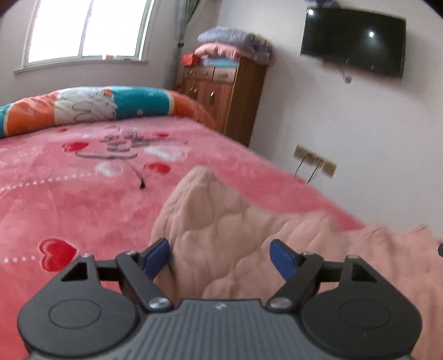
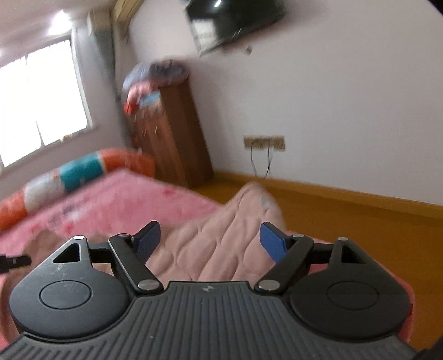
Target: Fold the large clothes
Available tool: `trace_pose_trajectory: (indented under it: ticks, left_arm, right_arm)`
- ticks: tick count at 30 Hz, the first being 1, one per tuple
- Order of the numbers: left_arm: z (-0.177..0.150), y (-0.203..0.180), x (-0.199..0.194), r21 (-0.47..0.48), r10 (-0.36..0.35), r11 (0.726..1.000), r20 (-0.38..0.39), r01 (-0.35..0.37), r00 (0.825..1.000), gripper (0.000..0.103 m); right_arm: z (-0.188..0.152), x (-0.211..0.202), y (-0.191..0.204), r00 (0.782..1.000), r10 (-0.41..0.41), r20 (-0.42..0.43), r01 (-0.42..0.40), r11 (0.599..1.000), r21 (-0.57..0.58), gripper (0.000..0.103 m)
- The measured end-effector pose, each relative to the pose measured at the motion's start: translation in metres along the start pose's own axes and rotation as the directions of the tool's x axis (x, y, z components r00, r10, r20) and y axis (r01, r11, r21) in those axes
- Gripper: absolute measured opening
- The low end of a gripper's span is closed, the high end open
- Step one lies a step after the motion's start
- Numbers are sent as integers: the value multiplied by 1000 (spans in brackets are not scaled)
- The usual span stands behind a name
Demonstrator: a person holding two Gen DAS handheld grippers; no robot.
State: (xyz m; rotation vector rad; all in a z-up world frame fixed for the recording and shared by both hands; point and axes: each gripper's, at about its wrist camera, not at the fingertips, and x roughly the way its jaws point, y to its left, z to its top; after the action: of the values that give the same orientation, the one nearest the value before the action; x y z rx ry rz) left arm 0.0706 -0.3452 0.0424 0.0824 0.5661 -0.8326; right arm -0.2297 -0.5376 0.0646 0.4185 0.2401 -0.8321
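Left gripper (image 1: 221, 259) wide apart, holding nothing; right gripper (image 2: 210, 239) likewise. Quilted pink garment (image 1: 221, 221) lies crumpled on pink bedspread (image 1: 83, 193), bunched between both pairs of fingers.

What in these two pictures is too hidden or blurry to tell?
- Pink quilted garment: its near part is hidden behind the left gripper in the left wrist view, so its type is unclear.
- Bundles on the wooden cabinet: smeared by blur in the right wrist view.
- Television: cut off by the top edge there.
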Motion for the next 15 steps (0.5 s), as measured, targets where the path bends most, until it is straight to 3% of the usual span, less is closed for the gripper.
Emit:
trace_pose_trajectory:
  ticks: [2, 4, 6, 8, 15]
  left_arm:
    - [-6, 6, 14, -6, 43, 999, -23, -44, 999, 80]
    - [-14, 17, 27, -34, 52, 998, -53, -53, 997, 96]
    - [-22, 28, 36, -104, 40, 993, -76, -48, 996, 103]
    - [-28, 35, 42, -150, 15, 988, -83, -27, 996, 103]
    - [-32, 36, 45, -156, -2, 988, -64, -8, 998, 103]
  right_arm:
    - [-11, 13, -8, 998, -36, -56, 34, 999, -35, 97]
    - [-21, 21, -15, 993, -51, -109, 48, 998, -32, 98]
    - [-28, 32, -20, 991, -51, -127, 49, 999, -19, 102]
    - [-31, 45, -23, 989, -44, -138, 45, 999, 2, 103]
    - [-40, 59, -23, 992, -37, -121, 40, 999, 21, 103]
